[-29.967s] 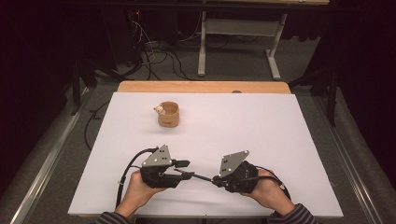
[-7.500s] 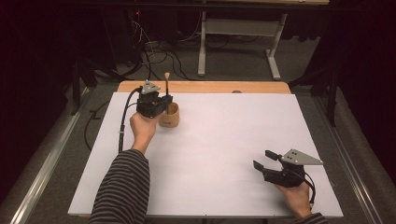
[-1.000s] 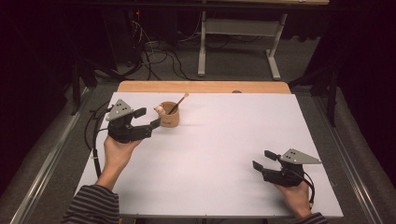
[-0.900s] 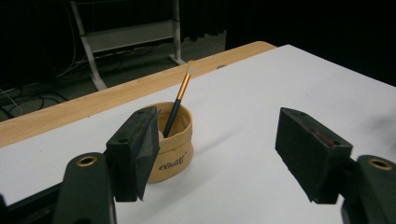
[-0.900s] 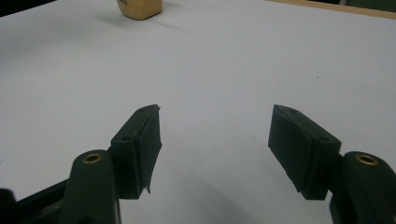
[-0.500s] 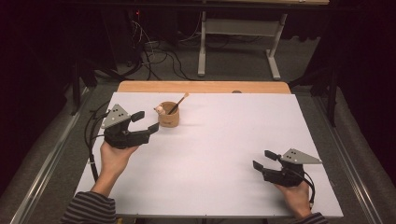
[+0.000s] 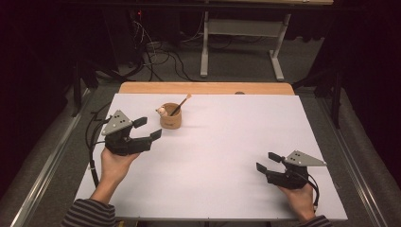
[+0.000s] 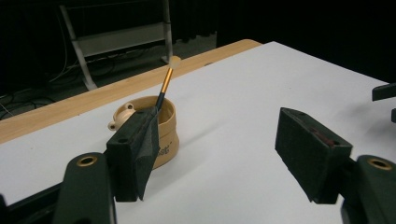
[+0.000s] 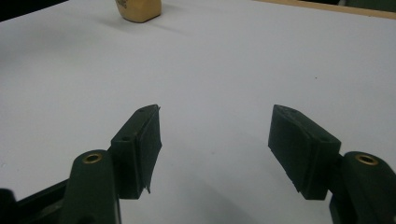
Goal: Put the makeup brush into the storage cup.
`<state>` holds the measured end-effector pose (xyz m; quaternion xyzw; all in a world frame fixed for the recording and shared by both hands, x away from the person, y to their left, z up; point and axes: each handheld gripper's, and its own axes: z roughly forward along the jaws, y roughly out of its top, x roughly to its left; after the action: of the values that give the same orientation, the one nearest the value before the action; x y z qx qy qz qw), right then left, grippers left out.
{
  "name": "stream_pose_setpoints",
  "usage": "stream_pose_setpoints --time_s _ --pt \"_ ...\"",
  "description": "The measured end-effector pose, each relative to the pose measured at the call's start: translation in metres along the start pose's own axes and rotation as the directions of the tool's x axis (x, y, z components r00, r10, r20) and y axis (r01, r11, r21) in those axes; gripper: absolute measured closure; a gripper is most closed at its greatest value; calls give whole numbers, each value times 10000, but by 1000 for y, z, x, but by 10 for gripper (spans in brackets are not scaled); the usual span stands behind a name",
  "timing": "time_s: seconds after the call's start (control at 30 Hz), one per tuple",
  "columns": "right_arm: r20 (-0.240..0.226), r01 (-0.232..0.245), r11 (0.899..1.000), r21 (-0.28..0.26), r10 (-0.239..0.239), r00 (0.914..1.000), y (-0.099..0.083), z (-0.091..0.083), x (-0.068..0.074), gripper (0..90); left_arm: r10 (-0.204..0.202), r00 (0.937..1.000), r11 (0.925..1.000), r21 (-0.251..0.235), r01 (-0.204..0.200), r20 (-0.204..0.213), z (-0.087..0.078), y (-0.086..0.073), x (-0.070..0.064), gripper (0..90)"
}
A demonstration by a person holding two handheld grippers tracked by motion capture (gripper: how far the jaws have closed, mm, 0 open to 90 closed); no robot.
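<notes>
Left gripper view reveals the brush's (image 8: 164, 84) gold ferrule in the cup (image 8: 159, 133); both grippers' fingers gape wide, empty.

wooden cup (image 7: 170, 117), brush (image 7: 181, 104) inside, left claw (image 7: 147, 129) beside

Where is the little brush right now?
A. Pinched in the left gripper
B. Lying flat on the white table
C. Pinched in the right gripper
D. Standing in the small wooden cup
D. The brush leans inside the wooden cup, its handle sticking out over the rim, while the left gripper and the right gripper both sit open and hold nothing.
</notes>
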<state>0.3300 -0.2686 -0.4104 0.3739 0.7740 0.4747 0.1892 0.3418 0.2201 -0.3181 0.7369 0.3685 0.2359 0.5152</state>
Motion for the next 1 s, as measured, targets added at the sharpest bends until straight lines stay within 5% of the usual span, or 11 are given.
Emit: stream_pose_setpoints --time_s 0.4,1.0 --pt "0 18 10000 2 -18 10000 0 0 0 363 -408 9989 9992 41 407 232 -5 -8 -2 307" --pt "9 67 10000 -11 -67 10000 0 0 1 363 -418 9991 9991 115 417 100 -14 -22 -5 304"
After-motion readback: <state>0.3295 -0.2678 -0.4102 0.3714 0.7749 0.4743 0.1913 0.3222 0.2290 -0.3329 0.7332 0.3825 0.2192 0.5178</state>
